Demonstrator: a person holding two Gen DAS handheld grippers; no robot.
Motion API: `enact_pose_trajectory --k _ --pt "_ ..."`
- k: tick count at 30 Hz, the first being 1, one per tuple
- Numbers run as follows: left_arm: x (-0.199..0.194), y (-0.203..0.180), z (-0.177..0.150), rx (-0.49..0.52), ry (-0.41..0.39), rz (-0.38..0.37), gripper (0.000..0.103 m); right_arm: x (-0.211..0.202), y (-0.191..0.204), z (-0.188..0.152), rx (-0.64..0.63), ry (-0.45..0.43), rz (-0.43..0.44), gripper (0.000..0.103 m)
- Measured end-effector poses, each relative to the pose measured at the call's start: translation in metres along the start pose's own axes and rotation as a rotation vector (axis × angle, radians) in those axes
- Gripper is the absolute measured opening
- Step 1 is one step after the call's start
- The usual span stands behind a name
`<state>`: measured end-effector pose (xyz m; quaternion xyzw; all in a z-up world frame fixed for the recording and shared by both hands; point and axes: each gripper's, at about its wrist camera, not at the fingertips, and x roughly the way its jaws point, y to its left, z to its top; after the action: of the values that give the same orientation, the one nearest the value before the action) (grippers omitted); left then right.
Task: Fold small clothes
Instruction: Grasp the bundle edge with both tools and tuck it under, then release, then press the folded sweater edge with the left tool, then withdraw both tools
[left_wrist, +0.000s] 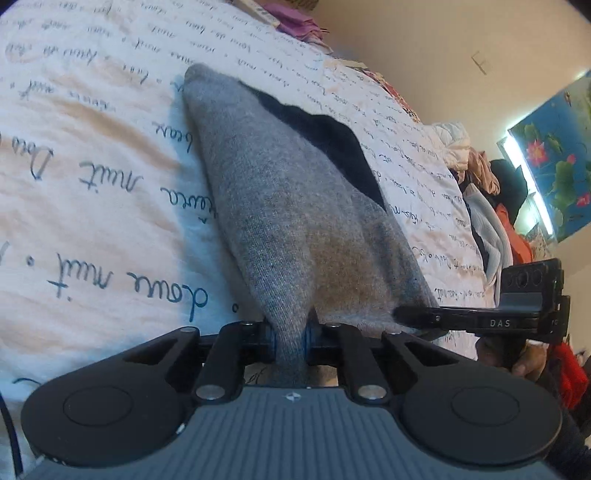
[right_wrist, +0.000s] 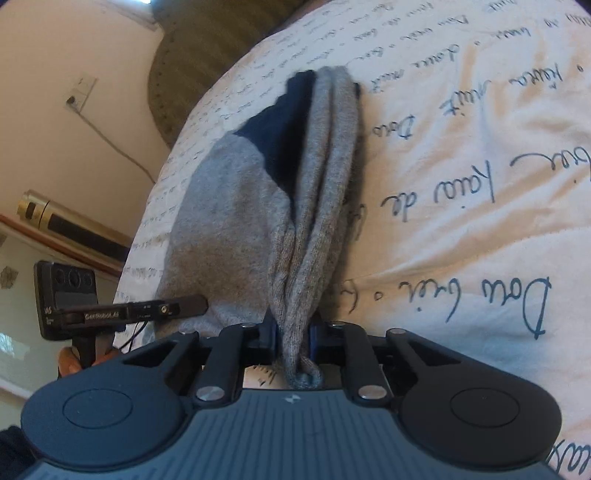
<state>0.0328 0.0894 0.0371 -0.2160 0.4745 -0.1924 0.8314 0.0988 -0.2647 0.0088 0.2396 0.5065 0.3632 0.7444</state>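
The left gripper (left_wrist: 291, 339) is pinching one near end of a gray sock (left_wrist: 280, 206), and its two fingers are squeezing tight on the cloth. The sock is stretching away from the gripper toward the far side of the bed, over a white bedsheet (left_wrist: 92, 155) with blue handwriting on it. A dark blue patch (left_wrist: 332, 140) is showing on the right part of the sock. Far to the right, a pile of clothes (left_wrist: 491, 192) is sitting near a bright flower picture (left_wrist: 554, 155) on the wall.

The right gripper (right_wrist: 295, 343) is pinching the other near end of the sock (right_wrist: 229, 206), where the cloth is bunching into folds. Its fingers are pressing together on the sock too. In the right wrist view, the left gripper (right_wrist: 192, 306) is poking in from the left, touching the sock's near edge. A wall outlet (right_wrist: 79, 94) with a cord is showing on the far left wall.
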Motion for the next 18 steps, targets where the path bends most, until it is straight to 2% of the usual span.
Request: enact_pose_trajectory --k 3,5,6,7,9,11,13,15,18 --pt "-0.019 -0.001 -0.004 0.076 -0.012 0.055 0.013 -0.013 0.014 -0.011 -0.049 0.000 0.024 0.013" --pt "-0.010 0.012 -0.008 0.054 0.030 0.089 0.014 -0.012 0.011 -0.024 -0.038 0.017 0.036 0.013" --pt "-0.003 0.016 -0.011 0.049 0.054 0.091 0.018 -0.007 0.007 -0.030 -0.031 0.032 0.013 0.013" --pt "0.000 0.018 -0.014 0.050 0.062 0.090 0.030 -0.001 -0.001 -0.034 -0.010 0.041 -0.006 0.013" --pt "-0.014 0.016 -0.017 0.067 0.040 0.068 0.034 -0.001 -0.017 -0.037 0.074 0.007 0.050 0.014" --pt "-0.039 0.008 -0.021 0.121 -0.032 0.092 0.048 -0.014 -0.018 -0.035 0.107 -0.021 0.053 0.022" --pt "-0.063 -0.015 -0.031 0.267 -0.161 0.183 0.069 -0.036 -0.012 -0.030 0.083 -0.105 0.043 0.030" --pt "-0.067 -0.044 -0.048 0.455 -0.224 0.292 0.071 -0.050 -0.008 -0.021 0.089 -0.171 0.091 0.033" --pt "-0.045 -0.080 -0.082 0.717 -0.223 0.419 0.072 -0.040 0.007 -0.007 0.040 -0.153 0.102 0.033"
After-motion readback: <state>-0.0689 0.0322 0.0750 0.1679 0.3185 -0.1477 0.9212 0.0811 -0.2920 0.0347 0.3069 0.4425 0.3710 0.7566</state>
